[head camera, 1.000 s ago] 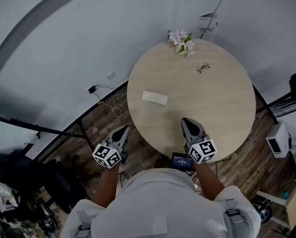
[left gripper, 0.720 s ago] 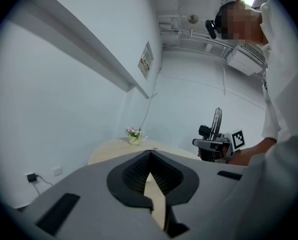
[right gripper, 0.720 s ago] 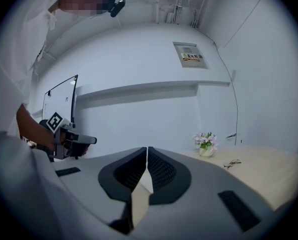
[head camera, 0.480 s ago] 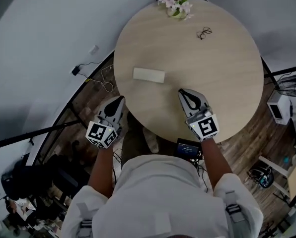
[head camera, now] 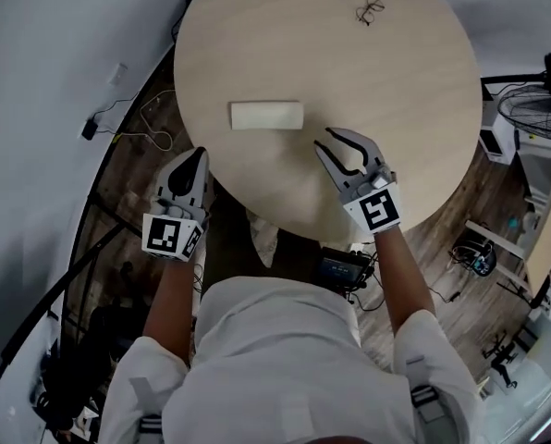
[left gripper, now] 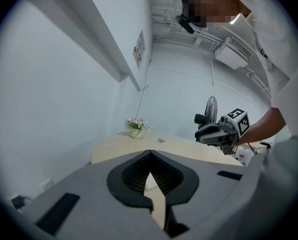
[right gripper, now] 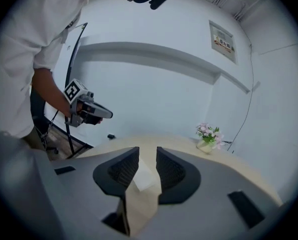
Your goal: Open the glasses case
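Glasses case (head camera: 267, 116) lies flat and looks closed on the round table (head camera: 400, 109), on the near-left part with its long side across the person's front, so each hand can reach one end. Right gripper (head camera: 326, 141) is over the table just right of the case, not touching it. Its jaws have just been opening and stand apart with nothing between them (its own view shows only tabletop and the case further out through the gap). Reads as pre-opening for a grab on the case's right end or lid edge. Left gripper (head camera: 198, 155) hangs off the table's edge, left of the case and nearer the person, tip aimed roughly at it, jaws together and empty. Probably lined up to brace the left end while the right works the lid, but it would have to open or press down first. Glasses (head camera: 371, 11) and flower pot (right gripper: 207, 135) sit at the far side, well clear. Task not started: no contact yet, hinge side can't be told.
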The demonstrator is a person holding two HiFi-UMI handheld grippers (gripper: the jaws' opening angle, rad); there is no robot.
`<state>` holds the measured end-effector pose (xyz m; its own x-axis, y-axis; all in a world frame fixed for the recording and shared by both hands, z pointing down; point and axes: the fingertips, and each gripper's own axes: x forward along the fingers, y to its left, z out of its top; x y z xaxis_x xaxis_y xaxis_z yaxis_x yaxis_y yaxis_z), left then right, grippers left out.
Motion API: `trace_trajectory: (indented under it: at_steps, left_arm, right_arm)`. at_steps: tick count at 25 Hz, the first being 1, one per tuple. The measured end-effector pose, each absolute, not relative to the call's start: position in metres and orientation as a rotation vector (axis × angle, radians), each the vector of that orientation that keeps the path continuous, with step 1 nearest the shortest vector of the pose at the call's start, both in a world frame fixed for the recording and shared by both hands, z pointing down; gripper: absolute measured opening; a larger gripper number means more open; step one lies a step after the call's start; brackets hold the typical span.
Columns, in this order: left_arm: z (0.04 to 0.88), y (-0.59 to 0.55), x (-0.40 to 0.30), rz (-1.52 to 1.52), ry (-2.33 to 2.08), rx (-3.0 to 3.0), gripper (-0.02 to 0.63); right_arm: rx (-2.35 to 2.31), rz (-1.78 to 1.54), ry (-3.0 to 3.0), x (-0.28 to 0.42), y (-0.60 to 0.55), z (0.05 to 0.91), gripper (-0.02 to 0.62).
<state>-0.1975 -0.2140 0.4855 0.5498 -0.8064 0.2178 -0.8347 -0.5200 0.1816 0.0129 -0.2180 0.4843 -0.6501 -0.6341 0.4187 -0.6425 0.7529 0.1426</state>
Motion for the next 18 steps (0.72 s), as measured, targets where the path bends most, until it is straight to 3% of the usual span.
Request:
trace_trajectory:
  at_steps: [8,18]
  left_arm:
    - [0.535,-0.234,-0.191,0.168,-1.312,2.556,0.014]
    - [0.554,-0.237,-0.159,0.161,-1.371,2.549,0.014]
  right_arm:
    - [0.739,-0.24,-2.352,-0.005,-0.231,0.552,0.148]
    - [0.485,-0.459,-2.283,0.002,-0.236,0.615,0.15]
